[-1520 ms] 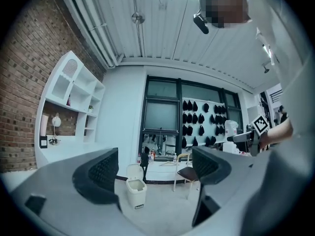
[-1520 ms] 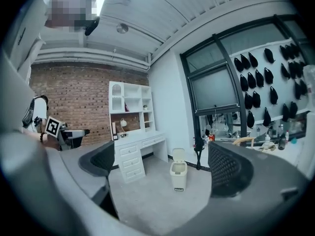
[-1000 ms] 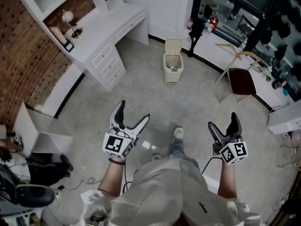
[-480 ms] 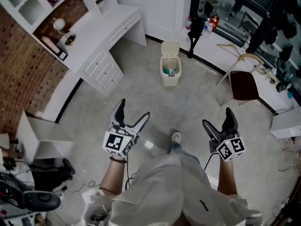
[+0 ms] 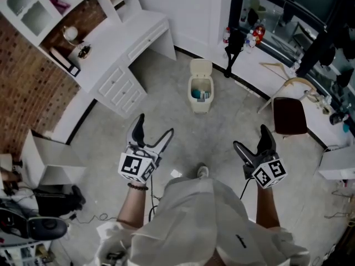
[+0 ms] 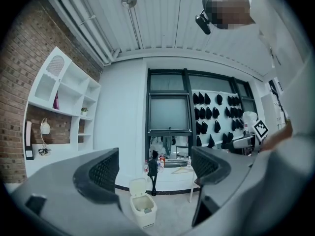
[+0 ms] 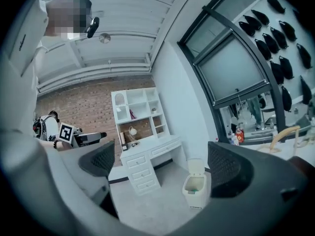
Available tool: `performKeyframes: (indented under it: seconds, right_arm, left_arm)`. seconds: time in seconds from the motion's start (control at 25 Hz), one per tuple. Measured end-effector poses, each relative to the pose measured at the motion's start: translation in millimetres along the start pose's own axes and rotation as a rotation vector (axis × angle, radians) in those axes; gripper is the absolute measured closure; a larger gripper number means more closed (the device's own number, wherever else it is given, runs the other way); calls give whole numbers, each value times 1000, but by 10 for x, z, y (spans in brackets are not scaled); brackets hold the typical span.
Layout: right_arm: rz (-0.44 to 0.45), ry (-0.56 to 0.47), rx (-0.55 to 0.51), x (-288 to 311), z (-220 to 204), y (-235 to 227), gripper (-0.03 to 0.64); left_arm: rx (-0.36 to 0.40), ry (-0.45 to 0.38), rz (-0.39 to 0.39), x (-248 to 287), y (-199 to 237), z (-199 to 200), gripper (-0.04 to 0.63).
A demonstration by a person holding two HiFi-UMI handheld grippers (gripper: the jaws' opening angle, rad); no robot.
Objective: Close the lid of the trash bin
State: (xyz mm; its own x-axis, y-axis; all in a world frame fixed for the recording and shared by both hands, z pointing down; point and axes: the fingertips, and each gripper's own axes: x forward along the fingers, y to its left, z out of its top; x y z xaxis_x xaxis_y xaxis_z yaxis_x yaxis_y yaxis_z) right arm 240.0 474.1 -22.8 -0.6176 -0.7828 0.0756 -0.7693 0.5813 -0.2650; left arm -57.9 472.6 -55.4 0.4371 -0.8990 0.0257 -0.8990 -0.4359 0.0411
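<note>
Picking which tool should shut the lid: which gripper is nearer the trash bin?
Left, slightly. The left gripper is short of the open trash bin and to its left; the right gripper is to its right, a bit farther. Both are open.

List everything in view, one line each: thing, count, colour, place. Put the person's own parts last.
trash bin: one, cream, on the grey floor ahead, something teal inside
lid: one, cream, standing open at the bin's back
desk: one, white, with drawers, at the left
brick wall: one, red-brown, far left
chair: one, dark red seat, at the right
shoe: one, pale, low centre
left hand-held gripper: one, black, jaws apart, empty
right hand-held gripper: one, black, jaws apart, empty
</note>
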Motion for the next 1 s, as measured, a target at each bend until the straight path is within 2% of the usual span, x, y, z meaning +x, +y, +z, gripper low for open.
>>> performKeyframes:
  seconds: [0.28,0.64,1.0]
  right_arm:
    - [46,-10,24,243,76,-276,41]
    - [35,-3,20,604,156,-615,41]
    - [0,25,-1,1553,184,-927,41]
  left_arm:
    - [8,25,17,394,42,14,152]
    - [-4,31,-16,983,230,-84,152]
    - [-33,31,-58,1862,998,-320,152]
